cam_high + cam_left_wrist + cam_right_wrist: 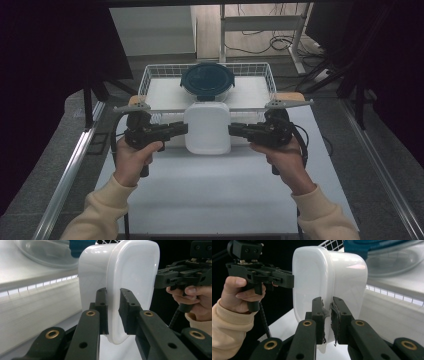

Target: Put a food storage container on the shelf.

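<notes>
Held above the white bench (210,195), between the two grippers: a white, glossy, rounded-rectangular plastic container (207,128), lid uppermost, its long axis running near to far. Gripped on its left rim by the left gripper (182,128) and on its right rim by the right gripper (233,129), both lying level and pointing inward toward each other. Neither hand nearer than the other; the box right in the middle.

In the left gripper view, black fingers (102,308) clamped on the thin projecting edge of the container (130,277), with only that edge between them. Same in the right gripper view: fingers (318,315) pressed together on the rim of the container (317,277), with worn, frayed padding on their inner faces.

Just beyond the container, on the far side: a white wire basket (150,75) with a grid wall, standing on the bench. Inside it, at the far middle, a round clear container with a dark blue clip-on lid (207,80). Free basket floor on the near side of this round one, directly ahead of the held box.

Judged as the deciding relation: the basket lying straight ahead and a little lower than the box, so a forward carry over the near wire wall probably called for, both hands moving together to keep the box level. Smooth, slippery plastic and a narrow rim grip, so some risk of tilting if one hand led the other.
</notes>
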Demonstrator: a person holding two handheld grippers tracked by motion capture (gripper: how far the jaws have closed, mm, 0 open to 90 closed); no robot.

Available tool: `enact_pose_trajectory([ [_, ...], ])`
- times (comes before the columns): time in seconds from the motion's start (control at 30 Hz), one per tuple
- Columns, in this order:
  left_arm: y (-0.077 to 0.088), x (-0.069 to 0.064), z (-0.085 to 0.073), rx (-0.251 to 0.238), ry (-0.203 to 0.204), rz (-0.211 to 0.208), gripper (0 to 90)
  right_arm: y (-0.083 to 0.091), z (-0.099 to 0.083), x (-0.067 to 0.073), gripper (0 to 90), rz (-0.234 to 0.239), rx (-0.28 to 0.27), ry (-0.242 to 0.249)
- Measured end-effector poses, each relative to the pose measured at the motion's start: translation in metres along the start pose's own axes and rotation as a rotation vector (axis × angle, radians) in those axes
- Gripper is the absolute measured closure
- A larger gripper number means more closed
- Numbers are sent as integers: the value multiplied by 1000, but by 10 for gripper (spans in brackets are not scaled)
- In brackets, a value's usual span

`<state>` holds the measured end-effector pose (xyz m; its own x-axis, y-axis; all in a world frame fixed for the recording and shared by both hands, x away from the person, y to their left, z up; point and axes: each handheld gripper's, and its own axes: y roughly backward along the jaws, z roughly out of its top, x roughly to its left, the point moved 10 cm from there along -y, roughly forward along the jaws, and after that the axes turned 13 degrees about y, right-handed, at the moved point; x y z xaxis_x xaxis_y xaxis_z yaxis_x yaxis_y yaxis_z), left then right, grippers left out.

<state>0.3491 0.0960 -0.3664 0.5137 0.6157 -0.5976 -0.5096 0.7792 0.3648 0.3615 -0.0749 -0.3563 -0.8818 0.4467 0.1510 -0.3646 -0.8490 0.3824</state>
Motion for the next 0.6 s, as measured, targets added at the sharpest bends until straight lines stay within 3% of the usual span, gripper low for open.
enact_pose_trajectory([
  [0.33,7,-7,26,-23,-22,2,781,3,28,-1,808,0,-16,27],
  [0.6,14,-19,55,-45,-34,-23,777,14,61,2,809,-16,-31,60],
])
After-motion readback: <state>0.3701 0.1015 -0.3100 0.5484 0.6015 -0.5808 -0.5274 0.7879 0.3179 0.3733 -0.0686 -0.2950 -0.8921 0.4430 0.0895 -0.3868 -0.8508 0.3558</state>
